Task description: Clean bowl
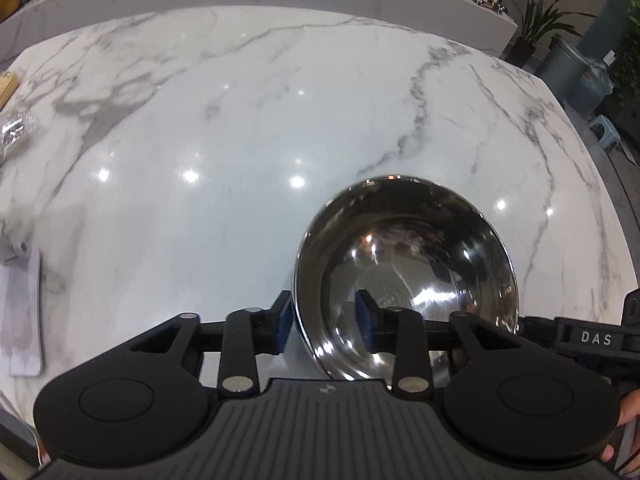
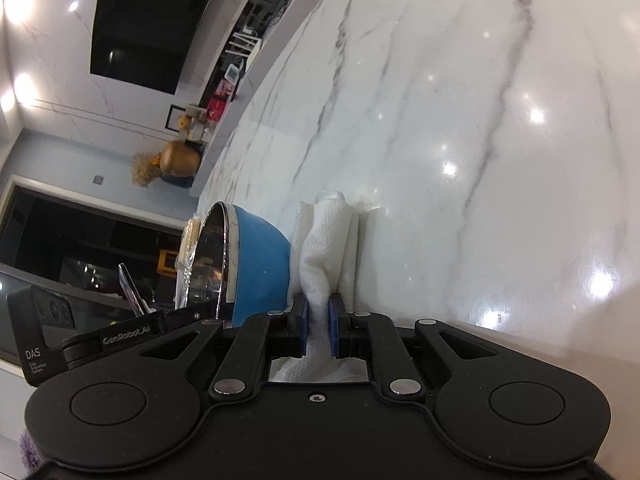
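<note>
At the left edge of the marble countertop (image 1: 240, 120) in the left wrist view lies a flat pale card-like object (image 1: 20, 316), with a crinkled clear wrapper (image 1: 14, 132) farther along the same edge toward the back; the broad middle of the counter carries only grey veining and ceiling-light glare; toward the near edge, right of centre, sits the bowl (image 1: 404, 276), polished steel inside, and the left gripper (image 1: 326, 320) straddles its near-left rim, one blue pad outside the wall and the other inside, so it looks clamped on the rim, though contact at the pads is hard to confirm; at the right, beyond the counter's corner, a potted plant (image 1: 540, 20) and a grey bin (image 1: 568, 68) stand on the floor, and fingertips of a person's hand (image 1: 626, 404) show at the frame's lower right; in the right wrist view, which is rolled sideways, the bowl (image 2: 256, 264) shows a blue outer shell and chrome rim (image 2: 226, 256), with the other gripper's black body (image 2: 44, 332) just to its left; immediately right of the bowl, touching its blue side, a white cloth (image 2: 326, 240) lies bunched on the counter, and the right gripper (image 2: 318, 324) is clenched on a fold of it, blue pads pressed to either side.
</note>
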Motion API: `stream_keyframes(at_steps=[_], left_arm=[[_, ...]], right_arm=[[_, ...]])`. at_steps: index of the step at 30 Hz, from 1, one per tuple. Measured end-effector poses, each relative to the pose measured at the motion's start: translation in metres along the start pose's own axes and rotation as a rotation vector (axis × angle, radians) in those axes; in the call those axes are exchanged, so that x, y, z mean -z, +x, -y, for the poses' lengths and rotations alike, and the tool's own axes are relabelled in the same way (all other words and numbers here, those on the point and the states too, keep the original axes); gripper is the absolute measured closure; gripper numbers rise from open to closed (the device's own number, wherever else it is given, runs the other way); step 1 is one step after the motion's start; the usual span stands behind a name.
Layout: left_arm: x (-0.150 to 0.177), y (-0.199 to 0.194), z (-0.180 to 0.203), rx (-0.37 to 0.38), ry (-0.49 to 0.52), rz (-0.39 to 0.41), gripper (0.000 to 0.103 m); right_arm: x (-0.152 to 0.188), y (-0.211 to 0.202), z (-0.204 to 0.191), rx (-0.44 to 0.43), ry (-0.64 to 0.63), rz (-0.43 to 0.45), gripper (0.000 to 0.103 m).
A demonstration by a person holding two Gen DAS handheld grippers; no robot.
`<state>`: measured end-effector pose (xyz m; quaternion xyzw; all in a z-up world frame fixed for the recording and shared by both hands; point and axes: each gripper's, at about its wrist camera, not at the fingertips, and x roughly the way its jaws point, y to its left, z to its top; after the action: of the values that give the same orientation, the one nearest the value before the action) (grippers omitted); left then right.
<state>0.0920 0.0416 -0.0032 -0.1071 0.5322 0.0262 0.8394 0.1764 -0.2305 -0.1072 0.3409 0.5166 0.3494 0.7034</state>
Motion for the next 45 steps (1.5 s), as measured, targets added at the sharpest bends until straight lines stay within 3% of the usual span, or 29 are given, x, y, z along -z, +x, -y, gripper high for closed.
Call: stream_keyframes(at_steps=[5,8,16,22,37,45], left_arm=[[0.005,-0.002,-0.004,-0.022,-0.008,-0.008,0.069],[0.005,-0.003,-0.003,-0.035,0.022,-0.001,0.082],[-0.006,-0.001,0.002,-0.073,0.101,0.037,0.093],[-0.013,0.003,0.004,-0.084,0.116,0.044,0.092],[-0.017,0.004,0.016,-0.035,0.179,0.073,0.092],[-0.013,0.007,0.017,-0.03,0.162,0.064,0.092]], right_arm=[[0.008,0.009,-0.006,0.016,-0.003,0.012,0.093],[0.01,0.011,-0.008,0.02,-0.006,0.015,0.093],[0.002,-0.008,-0.02,-0.014,-0.047,0.049,0.093],[-0.004,-0.013,-0.032,-0.037,-0.104,0.047,0.093],[0.014,-0.032,-0.014,-0.073,-0.017,0.045,0.093],[0.021,-0.022,-0.005,0.01,0.014,0.03,0.093]])
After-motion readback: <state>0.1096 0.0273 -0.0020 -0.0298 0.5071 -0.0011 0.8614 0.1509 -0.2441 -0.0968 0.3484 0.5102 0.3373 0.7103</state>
